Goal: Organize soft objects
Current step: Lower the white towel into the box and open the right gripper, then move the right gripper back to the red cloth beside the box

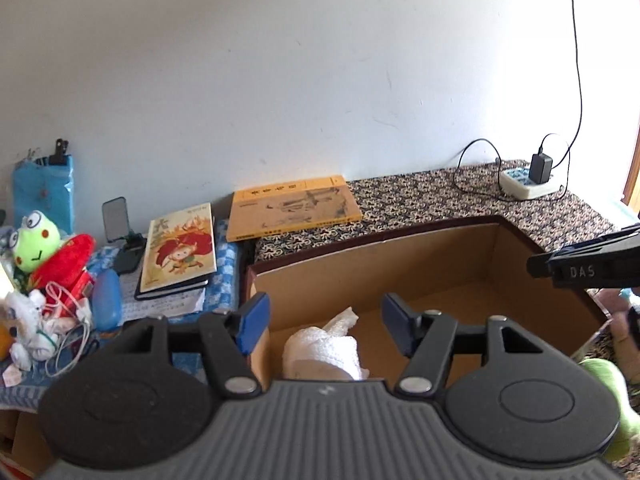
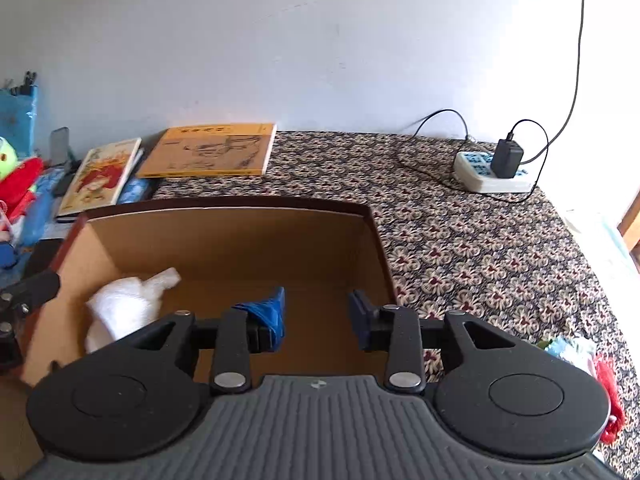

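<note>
Lying in the cardboard box (image 1: 440, 256), white soft bundle (image 1: 324, 348) between the wide-open, empty left claw (image 1: 324, 322).

A crumpled white soft cloth bundle (image 1: 326, 350) (image 2: 124, 308) lies on the floor of an open brown cardboard box (image 1: 420, 256) (image 2: 224, 240) — in its near-left corner, beside the left wall, one twisted end pointing up and away.

Both wrist cams hover close over the cardboard box (image 1: 372, 256) (image 2: 224, 240), facing the white wall (image 1: 280, 80) (image 2: 280, 40). Left one sits further left; both catch the yellow book (image 1: 294, 208) (image 2: 210, 152) mid-frame and the power strip (image 1: 528, 182) (image 2: 490, 174) on the right.
</note>
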A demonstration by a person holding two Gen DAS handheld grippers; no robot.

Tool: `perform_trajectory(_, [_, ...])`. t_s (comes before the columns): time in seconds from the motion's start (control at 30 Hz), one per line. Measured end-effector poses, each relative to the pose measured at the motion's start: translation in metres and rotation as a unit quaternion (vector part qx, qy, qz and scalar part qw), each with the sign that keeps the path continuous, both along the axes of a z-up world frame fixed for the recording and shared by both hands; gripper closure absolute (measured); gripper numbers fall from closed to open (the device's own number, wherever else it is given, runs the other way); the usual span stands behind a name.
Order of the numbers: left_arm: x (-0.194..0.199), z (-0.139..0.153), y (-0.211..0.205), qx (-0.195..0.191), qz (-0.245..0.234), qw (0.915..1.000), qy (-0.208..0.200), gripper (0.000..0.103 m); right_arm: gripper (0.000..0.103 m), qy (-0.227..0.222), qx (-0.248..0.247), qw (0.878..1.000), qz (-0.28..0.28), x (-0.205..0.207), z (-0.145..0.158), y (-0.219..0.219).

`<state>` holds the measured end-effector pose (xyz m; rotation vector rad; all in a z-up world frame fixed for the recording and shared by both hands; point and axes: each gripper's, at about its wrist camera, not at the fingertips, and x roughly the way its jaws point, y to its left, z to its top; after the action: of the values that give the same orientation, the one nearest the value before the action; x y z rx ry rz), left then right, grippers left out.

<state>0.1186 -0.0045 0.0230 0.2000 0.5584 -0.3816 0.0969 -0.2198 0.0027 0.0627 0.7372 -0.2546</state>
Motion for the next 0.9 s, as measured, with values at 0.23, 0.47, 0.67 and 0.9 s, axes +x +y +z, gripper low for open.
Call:
perform_trajectory(0.23, [-0.029,0.014,0.023,-0.028,0.029,0.9991,0.013,0.037,0.081,-0.054,0.053,0.997,0.018,-0.037,0.025,0.004])
perform_trajectory(0.47, [-0.057,0.011,0.045,-0.039,0.05,0.9975,0.032,0.036,0.081,-0.038,0.155,0.986,0.053,-0.062,0.023,0.003])
perform_trajectory(0.67, [-0.075,-0.002,0.045,-0.038,0.037,0.9965,0.065,0.035,0.078,-0.064,0.099,0.993,0.003,-0.083,0.017,0.003])
perform_trajectory(0.9, [-0.092,-0.03,0.036,-0.025,0.017,0.9929,0.115,0.034,0.075,-0.056,0.094,0.994,0.017,-0.105,0.006,0.002])
